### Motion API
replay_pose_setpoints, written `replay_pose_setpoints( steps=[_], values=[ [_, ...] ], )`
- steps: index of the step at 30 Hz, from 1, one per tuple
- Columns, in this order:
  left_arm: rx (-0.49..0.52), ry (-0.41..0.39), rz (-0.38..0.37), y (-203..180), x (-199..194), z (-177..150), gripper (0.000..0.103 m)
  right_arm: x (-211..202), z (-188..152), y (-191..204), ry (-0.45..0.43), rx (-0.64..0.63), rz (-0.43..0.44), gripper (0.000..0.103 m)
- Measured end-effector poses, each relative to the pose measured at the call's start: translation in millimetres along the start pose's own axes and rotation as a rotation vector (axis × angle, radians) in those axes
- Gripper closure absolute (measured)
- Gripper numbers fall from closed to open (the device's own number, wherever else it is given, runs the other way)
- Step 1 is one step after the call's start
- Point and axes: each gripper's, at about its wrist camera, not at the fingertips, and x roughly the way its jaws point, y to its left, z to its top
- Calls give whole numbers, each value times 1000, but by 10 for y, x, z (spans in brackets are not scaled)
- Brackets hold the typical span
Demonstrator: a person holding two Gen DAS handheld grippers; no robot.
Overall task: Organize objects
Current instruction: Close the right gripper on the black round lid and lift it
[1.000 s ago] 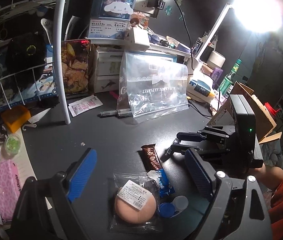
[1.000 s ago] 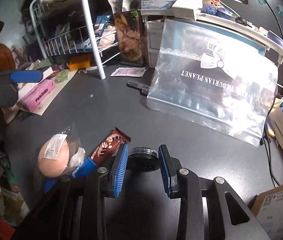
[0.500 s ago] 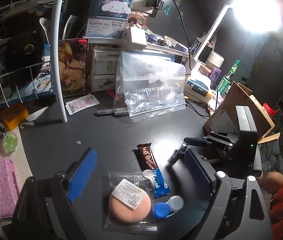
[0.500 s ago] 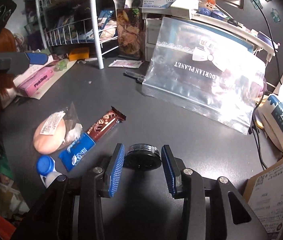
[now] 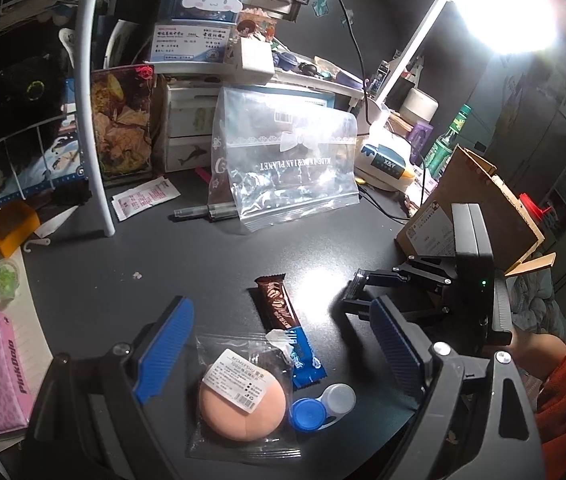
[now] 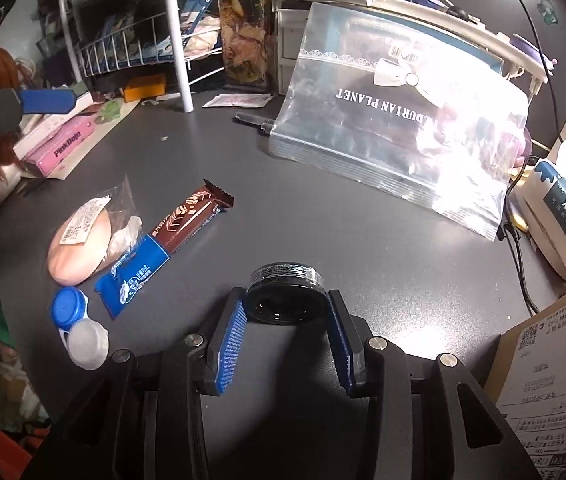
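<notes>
As the right tongs (image 6: 286, 322) ease apart around the black jar (image 6: 285, 294), low centre on the counter (image 6: 363, 240), it looks released; left tongs (image 5: 279, 354) gape wide, empty.

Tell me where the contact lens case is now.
In the left wrist view the contact lens case lies low on the dark table, beside the packed puff.

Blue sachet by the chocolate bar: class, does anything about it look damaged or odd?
Yes. The blue sachet looks torn open at one end, with crumpled white material sticking out where it meets the chocolate bar. The bar's wrapper looks intact.
</notes>
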Motion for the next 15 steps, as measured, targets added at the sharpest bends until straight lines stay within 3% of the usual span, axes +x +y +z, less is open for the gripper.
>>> replay_pose_setpoints(
  steps=[6, 11, 15],
  values=[
    [40, 41, -125, -187, 118, 53, 17, -232, 68, 99, -80, -23, 72, 68],
    [68, 56, -226, -383, 104, 175, 41, -606, 228, 279, -155, -64, 161, 68],
    [102, 52, -275, -566, 35, 317, 60, -936, 358, 393, -216, -104, 172, 68]
  ],
)
